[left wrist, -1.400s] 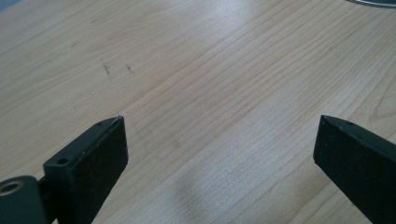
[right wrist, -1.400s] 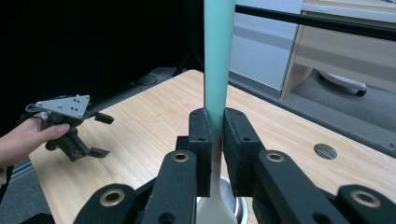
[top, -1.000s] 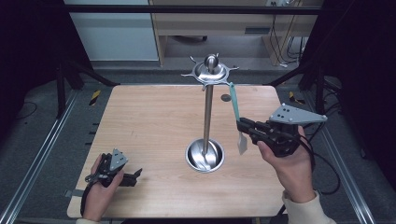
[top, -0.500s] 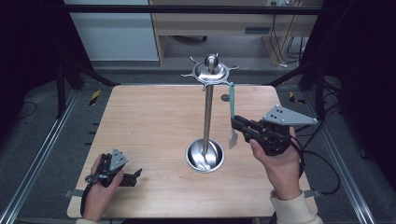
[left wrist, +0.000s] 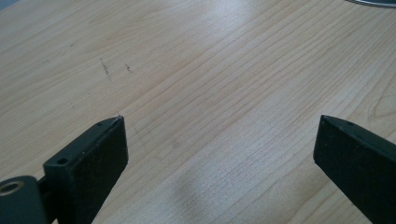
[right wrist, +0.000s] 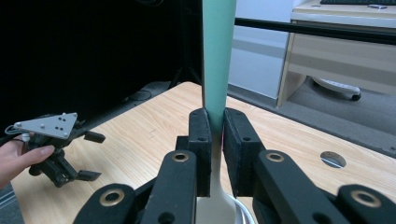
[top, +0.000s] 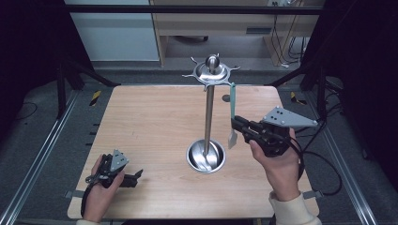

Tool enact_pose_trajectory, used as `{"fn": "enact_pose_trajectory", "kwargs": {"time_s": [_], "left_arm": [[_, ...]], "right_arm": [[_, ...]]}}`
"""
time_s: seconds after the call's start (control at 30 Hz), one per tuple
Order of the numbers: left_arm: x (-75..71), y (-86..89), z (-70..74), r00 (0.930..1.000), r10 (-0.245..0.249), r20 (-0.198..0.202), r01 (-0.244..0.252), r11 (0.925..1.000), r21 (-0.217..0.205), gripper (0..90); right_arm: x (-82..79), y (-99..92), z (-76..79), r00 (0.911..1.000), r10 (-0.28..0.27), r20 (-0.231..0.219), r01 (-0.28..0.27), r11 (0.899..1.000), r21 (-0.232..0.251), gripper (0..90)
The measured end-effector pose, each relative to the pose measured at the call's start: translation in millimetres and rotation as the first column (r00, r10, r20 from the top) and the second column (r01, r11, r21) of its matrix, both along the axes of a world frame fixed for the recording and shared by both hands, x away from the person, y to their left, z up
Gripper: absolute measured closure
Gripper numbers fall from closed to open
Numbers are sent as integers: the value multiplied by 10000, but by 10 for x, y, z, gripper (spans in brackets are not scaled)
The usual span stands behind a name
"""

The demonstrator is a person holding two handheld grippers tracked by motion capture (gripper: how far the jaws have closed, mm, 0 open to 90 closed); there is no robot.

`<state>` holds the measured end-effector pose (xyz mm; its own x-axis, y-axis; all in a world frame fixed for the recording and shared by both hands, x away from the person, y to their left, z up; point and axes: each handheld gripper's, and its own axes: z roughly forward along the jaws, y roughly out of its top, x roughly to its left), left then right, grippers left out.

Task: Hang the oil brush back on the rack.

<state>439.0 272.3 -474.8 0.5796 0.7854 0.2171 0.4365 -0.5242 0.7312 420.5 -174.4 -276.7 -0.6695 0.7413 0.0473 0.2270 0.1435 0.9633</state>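
On the wooden table [top: 155,126], my right gripper [top: 240,127] clamps the green-handled utensil [top: 232,105] upright, now drawn nearer and lower beside the metal stand [top: 209,112]. It hangs from no hook. My left gripper [top: 133,177] rests near-left, jaws apart, empty.

My left hand [top: 101,185] rests low at the near left corner of the surface [top: 150,122], holding the left tool [top: 133,177] with its jaws spread wide apart, close over the wood. My right hand [top: 277,161] is raised at the right, its tool [top: 238,125] pointing left, jaws pressed together on a thin handle, grey plate on top.
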Motion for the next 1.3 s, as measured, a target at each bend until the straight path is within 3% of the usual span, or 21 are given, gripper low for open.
{"fn": "enact_pose_trajectory", "kwargs": {"time_s": [0.17,0.53,0.8,1.17,1.3], "left_arm": [[0,-2,-2,10000,-2,-22,2,10000,8,27],[0,0,-1,10000,5,-18,-5,10000,3,27],[2,-1,-3,10000,-7,-32,7,10000,27,27],[1,0,-2,10000,29,2,-29,10000,0,27],[0,0,-1,10000,25,4,-25,10000,-7,27]], "right_arm": [[8,2,3,10000,37,-63,-37,10000,-2,817],[7,-14,20,9999,48,-117,-50,9998,-179,715],[-65,-149,56,9929,-1162,248,1175,9912,-607,551],[-67,-287,35,9766,-2092,496,2122,9748,-682,362],[-57,-312,22,9735,-2235,475,2266,9712,-741,334]]}}
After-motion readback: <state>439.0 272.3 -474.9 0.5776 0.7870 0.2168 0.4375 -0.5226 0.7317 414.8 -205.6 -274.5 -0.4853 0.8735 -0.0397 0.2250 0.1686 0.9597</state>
